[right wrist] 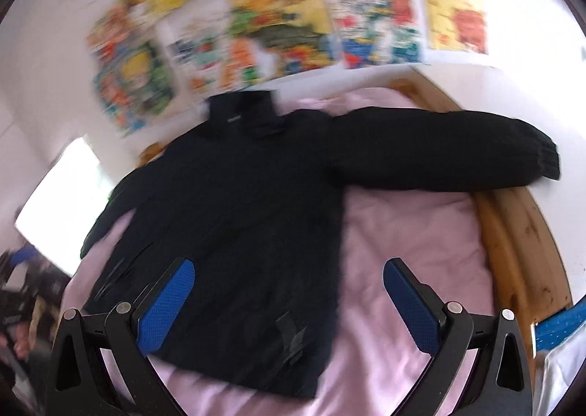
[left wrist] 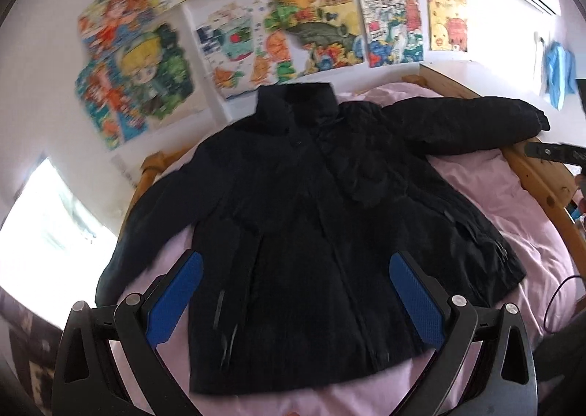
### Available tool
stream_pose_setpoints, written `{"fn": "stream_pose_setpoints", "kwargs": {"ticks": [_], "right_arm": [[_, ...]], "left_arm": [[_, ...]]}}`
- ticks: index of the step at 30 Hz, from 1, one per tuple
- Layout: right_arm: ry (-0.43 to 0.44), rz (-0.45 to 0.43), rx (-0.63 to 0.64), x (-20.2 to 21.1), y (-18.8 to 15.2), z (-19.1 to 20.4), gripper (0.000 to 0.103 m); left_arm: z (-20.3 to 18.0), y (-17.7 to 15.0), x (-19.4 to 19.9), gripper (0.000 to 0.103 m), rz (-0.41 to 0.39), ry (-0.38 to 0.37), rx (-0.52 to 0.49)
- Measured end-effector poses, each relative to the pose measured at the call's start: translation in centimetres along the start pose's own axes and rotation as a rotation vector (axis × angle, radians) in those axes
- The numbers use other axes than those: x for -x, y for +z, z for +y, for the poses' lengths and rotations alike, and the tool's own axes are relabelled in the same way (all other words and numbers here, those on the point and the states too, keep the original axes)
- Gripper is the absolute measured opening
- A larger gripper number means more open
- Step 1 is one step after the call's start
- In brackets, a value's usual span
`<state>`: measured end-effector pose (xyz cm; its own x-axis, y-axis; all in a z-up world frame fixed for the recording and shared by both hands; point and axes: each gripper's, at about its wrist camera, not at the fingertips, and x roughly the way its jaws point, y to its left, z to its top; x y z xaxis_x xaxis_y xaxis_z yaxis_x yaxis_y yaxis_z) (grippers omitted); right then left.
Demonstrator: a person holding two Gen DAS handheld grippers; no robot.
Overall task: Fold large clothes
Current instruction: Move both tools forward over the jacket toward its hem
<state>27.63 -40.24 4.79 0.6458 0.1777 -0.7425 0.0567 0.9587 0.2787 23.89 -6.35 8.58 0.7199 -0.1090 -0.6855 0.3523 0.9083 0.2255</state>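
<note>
Garment: a large black padded jacket [left wrist: 311, 203] lies spread flat, front up, filling the centre of the left wrist frame; collar toward the top, hem toward the bottom
Sleeves: one sleeve [right wrist: 450, 150] reaches to the right edge of the frame, its cuff over the wooden bed rail [right wrist: 512, 232]; the other runs down to the lower left
Surface: pale pink bedsheet [left wrist: 512, 203] under the jacket
Left gripper [left wrist: 296, 300]: blue-padded black fingers spread wide above the hem at lower centre, holding nothing
Right gripper [right wrist: 289, 304]: jaws likewise wide apart, empty, above the jacket's lower right edge and the sheet
Background: colourful cartoon posters [left wrist: 315, 20] on the white wall across the top; the right wrist view is blurred
</note>
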Motion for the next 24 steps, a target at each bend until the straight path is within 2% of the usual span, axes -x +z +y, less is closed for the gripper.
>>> {"fn": "stream_pose_setpoints", "kwargs": {"ticks": [5, 7, 11, 15, 21, 24], "right_arm": [[-0.081, 0.045, -0.322, -6.1, 1.9, -8.1, 0.103], [-0.101, 0.02, -0.42, -7.8, 2.0, -10.8, 0.103], [-0.129, -0.135, -0.572, -9.3, 1.3, -15.4, 0.102], [-0.12, -0.263, -0.702, -10.6, 1.4, -19.0, 0.095], [-0.035, -0.329, -0.816, -14.0, 2.1, -20.9, 0.072], [-0.041, -0.336, -0.868, -15.7, 2.8, -21.1, 0.06]], "left_arm": [[-0.1, 2.9, -7.4, 0.1, -0.015, -0.054, -0.007], [0.0, 3.8, -10.9, 0.1, -0.008, -0.093, 0.016], [-0.3, 5.0, -17.2, 0.1, 0.012, -0.133, 0.047], [-1.1, 5.2, -22.1, 0.1, 0.027, -0.137, 0.064], [-0.1, 3.8, -25.0, 0.1, 0.085, -0.141, 0.141], [0.9, 3.6, -25.1, 0.1, 0.111, -0.118, 0.165]]}}
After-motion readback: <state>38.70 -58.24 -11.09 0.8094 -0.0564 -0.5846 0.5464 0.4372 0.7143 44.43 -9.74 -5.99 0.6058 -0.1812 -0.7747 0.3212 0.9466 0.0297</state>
